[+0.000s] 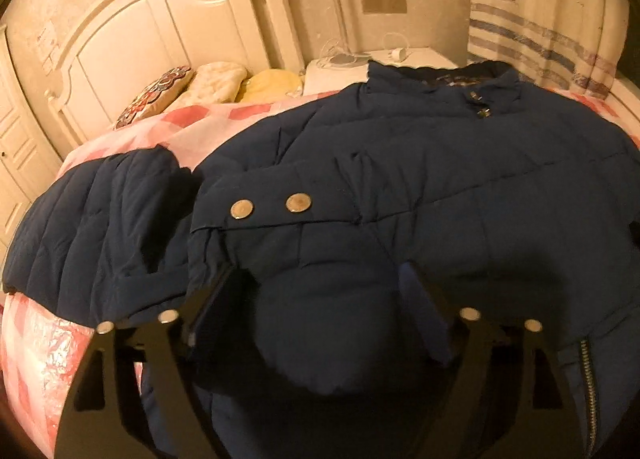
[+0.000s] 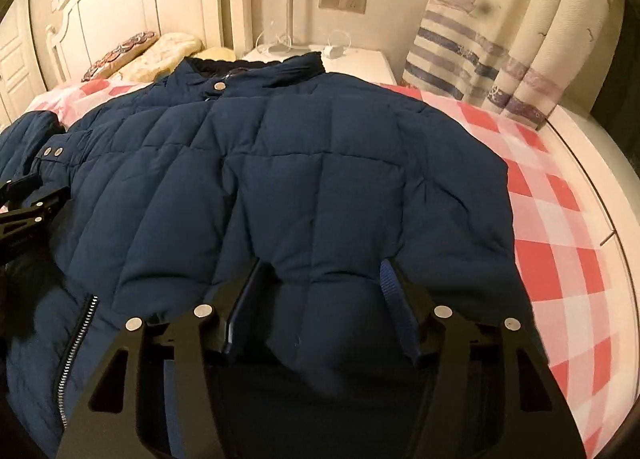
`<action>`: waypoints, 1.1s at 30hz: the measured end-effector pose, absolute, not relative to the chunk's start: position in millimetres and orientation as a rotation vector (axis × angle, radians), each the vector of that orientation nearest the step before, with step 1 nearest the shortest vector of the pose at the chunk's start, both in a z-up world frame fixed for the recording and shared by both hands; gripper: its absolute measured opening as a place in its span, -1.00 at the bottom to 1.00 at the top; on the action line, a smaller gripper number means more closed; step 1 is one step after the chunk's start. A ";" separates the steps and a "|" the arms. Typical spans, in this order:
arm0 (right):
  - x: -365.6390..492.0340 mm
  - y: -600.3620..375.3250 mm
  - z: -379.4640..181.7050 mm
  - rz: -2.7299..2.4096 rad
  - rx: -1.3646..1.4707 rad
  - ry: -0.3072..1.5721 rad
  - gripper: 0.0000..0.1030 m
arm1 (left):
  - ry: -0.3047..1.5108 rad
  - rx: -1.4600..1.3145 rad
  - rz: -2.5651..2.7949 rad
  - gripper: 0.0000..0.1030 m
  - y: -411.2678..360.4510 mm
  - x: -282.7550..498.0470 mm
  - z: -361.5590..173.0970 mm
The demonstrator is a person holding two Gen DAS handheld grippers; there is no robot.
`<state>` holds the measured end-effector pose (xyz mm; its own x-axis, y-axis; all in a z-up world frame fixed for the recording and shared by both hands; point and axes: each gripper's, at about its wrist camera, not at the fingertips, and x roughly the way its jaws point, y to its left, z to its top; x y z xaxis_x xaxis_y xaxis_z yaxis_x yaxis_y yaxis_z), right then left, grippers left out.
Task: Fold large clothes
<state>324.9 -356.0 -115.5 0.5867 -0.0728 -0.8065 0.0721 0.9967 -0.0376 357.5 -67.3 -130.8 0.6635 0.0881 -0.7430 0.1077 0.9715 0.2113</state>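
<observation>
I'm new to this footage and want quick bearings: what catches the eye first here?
A big navy puffer jacket fills both views, spread over a pink-and-white checked bedspread, collar toward the cream headboard. Two round brass snaps gleam on a sleeve tab on its left. Each gripper, left and right, straddles a puffed fold at the near edge.

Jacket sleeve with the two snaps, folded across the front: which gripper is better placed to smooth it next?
Left, probably. The left gripper hovers open just below the sleeve cuff on the jacket. The right gripper straddles padding on the jacket's opposite side, far from that cuff.
</observation>
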 end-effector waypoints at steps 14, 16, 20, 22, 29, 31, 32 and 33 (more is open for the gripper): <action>407.8 -365.6 -118.4 -0.130 0.023 0.994 0.17 | 0.885 0.196 0.015 0.91 -60.4 368.6 -136.0; 406.2 -369.3 -108.1 -0.129 0.070 0.963 0.17 | 0.887 0.193 0.017 0.92 -60.1 368.8 -136.2; 413.0 -369.8 -95.0 -0.174 0.088 0.872 0.18 | 0.887 0.187 0.015 0.92 -59.4 368.4 -136.2; 429.7 -369.0 -114.3 -0.155 0.071 0.959 0.30 | 0.888 0.183 0.013 0.92 -58.9 368.4 -136.0; 397.2 -353.2 -94.6 -0.123 0.082 0.935 0.34 | 0.890 0.176 0.008 0.93 -58.0 368.8 -135.8; 366.5 -337.8 -86.7 -0.073 0.061 0.898 0.40 | 0.891 0.174 0.008 0.93 -58.1 369.2 -135.9; 357.4 -332.4 -87.2 -0.060 0.048 0.898 0.47 | 0.890 0.175 0.008 0.93 -58.3 369.2 -136.0; 348.1 -326.0 -89.1 -0.047 0.032 0.901 0.50 | 0.891 0.177 0.008 0.93 -58.3 369.2 -136.0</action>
<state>348.1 -326.0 -89.1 0.6196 -0.0272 -0.7844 0.0544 0.9985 0.0083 369.2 -58.3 -136.0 0.6295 0.0803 -0.7728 0.0670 0.9853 0.1570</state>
